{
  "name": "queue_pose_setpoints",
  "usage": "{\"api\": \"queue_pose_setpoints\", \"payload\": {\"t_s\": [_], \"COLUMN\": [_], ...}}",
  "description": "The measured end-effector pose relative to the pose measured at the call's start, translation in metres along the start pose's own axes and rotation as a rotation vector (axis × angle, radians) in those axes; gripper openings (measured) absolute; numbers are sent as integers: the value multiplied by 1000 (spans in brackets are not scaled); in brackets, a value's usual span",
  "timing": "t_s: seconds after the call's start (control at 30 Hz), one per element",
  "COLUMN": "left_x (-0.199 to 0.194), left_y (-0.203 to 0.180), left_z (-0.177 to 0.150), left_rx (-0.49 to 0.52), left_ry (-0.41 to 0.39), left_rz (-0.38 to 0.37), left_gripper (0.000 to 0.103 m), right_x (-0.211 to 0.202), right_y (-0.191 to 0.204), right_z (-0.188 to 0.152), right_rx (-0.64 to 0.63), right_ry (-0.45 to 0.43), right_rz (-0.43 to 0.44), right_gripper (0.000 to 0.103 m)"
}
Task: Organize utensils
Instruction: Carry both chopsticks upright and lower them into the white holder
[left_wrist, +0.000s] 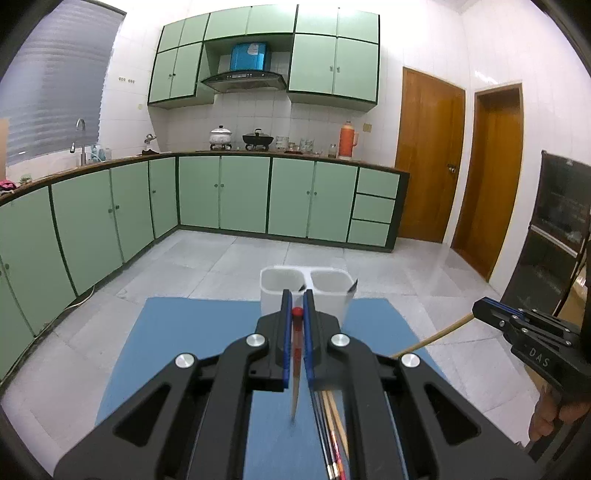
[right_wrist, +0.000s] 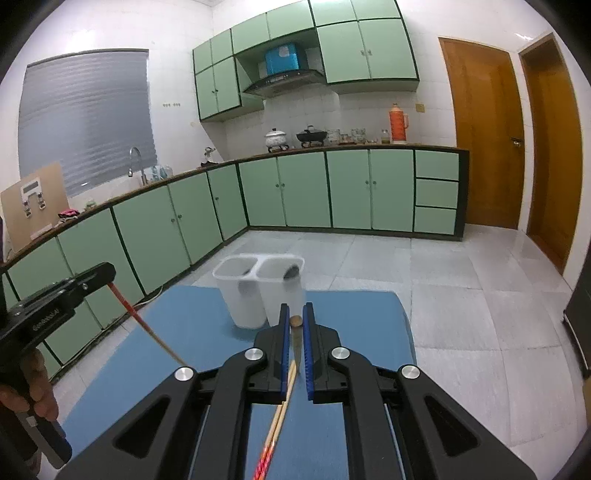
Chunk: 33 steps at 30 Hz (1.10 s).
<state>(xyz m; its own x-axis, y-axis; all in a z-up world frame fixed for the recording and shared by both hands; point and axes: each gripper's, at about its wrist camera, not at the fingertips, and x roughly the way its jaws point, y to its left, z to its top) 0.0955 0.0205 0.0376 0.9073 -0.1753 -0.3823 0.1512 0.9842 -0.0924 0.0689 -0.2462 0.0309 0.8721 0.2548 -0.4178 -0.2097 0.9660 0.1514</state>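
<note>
My left gripper (left_wrist: 297, 301) is shut on a red-ended chopstick (left_wrist: 295, 354), which hangs down above the blue mat (left_wrist: 192, 343). My right gripper (right_wrist: 296, 314) is shut on a plain wooden chopstick (right_wrist: 296, 345), also hanging tip-down. Each gripper shows in the other's view: the right gripper (left_wrist: 476, 309) with its wooden chopstick (left_wrist: 436, 336), the left gripper (right_wrist: 108, 275) with the red chopstick (right_wrist: 144, 325). A white two-compartment holder (left_wrist: 273, 291) (right_wrist: 242, 291) stands at the mat's far edge, just beyond both grippers. A few more chopsticks (left_wrist: 334, 424) (right_wrist: 277, 424) lie on the mat below.
A dark utensil (right_wrist: 291, 272) sits in the holder's right compartment. Green base cabinets (left_wrist: 221, 195) line the far and left walls across a tiled floor (left_wrist: 207, 258). Wooden doors (left_wrist: 428, 155) stand at the right. A dark glass-fronted cabinet (left_wrist: 554, 229) is close on the right.
</note>
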Motion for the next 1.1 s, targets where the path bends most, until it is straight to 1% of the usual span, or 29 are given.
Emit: {"api": "queue_pose_setpoints", "payload": {"t_s": [0.23,0.37,0.53,0.73,0.83,0.93,1.0,1.1], "left_x": [1,-1,-4,0,8,21,33,62], "left_y": [7,9,10,8,5,1,-1,-2], "left_z": [21,31,54,90,107,121,124,122], "left_rx": [-29,-32,-37,-38,-41,-33,-30,-35], "left_ry": [-34,-66,-133,-224,-263,-299,-305,-283], "left_rz": [-24,-25,-20,-8,-9,0,3,15], "left_gripper": [5,5,5,5,5,5,5,5], "right_x": [5,4,1,0,5,15,30,54], "right_y": [4,5,8,14,17,21,24,24], "right_z": [24,38,60,100,119,132,135,131], "right_rx": [-34,-39,-37,-37,-47,-64,-84,-80], "right_ry": [-17,-41,-88,-176,-216,-233,-223,-182], "right_rz": [30,70,108,142,134,111,77,70], "right_gripper": [7,7,7,7,7,7,7,7]}}
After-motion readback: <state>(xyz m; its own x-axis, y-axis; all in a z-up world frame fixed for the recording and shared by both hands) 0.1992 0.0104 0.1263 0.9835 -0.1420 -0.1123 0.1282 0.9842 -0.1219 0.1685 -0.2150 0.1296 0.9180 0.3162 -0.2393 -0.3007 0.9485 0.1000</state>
